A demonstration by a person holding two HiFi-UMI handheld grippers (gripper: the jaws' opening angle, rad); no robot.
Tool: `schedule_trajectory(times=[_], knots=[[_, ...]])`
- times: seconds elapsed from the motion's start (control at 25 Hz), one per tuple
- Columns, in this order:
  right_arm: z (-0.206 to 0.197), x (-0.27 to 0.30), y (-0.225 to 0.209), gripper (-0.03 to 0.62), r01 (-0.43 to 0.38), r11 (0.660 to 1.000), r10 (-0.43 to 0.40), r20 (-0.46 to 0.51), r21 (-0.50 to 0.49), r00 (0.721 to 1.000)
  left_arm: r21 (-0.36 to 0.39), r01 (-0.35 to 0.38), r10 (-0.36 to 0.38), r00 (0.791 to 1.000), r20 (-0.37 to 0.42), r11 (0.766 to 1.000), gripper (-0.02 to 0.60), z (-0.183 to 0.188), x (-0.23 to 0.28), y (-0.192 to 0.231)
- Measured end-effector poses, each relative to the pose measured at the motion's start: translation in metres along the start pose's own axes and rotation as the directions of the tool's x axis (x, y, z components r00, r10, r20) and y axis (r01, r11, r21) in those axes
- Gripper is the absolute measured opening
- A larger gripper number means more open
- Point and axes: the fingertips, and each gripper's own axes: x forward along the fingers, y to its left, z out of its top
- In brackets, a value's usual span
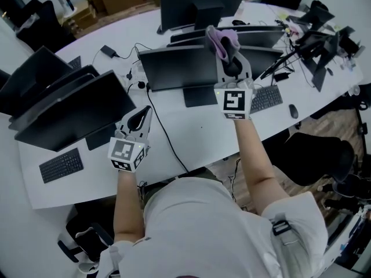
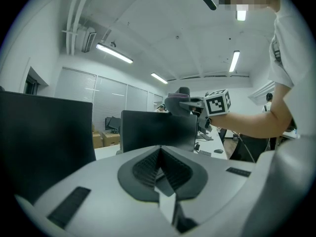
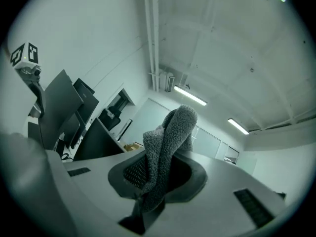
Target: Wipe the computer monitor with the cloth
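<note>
Cloth [image 3: 170, 142] pinched in right claw [image 1: 227, 51], lower end hidden btwn jaws.

Fleecy, nubbly cloth [image 3: 169, 137], matt dark monitor screen [image 1: 177, 68], smooth white desk top [image 1: 191, 138], matt grey plastic right tool [image 3: 154, 168].

I've got the cloth [image 1: 221, 40]: fuzzy, pale lilac, bunched & folded over. It's pinched in the right gripper [image 1: 228, 52] between its fingers [image 3: 134, 172], w/ the loose end poking up past the tips. It's just above the top edge of the monitor [image 1: 177, 68], right end; contact unclear. Monitor is dark, upright on its stand on the white counter [image 1: 197, 138].
</note>
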Motion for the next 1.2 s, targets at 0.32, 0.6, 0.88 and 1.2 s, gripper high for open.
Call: schedule_trajectory(times=[0.32,0.6,0.88,1.2], knots=[[-0.009,0.028,0.000,0.061,-0.015,1.000,0.015,-0.035,0.005,0.999,-0.011,-0.040,0.040,0.999,-0.017,0.999,0.000,-0.008,-0.004,0.012],[-0.005,0.039,0.029,0.060,-0.085,0.996,0.085,-0.038,0.015,0.996,-0.026,-0.074,0.073,0.997,-0.016,0.997,0.000,-0.013,-0.015,0.019],[0.003,0.047,0.057,0.060,-0.131,0.991,0.130,-0.048,-0.009,0.990,-0.041,-0.099,0.098,0.995,-0.018,0.994,0.000,-0.020,-0.031,0.027],[0.016,0.056,0.088,0.060,-0.167,0.986,0.166,-0.049,-0.019,0.985,-0.062,-0.129,0.128,0.992,-0.020,0.990,0.002,-0.030,-0.054,0.042]])
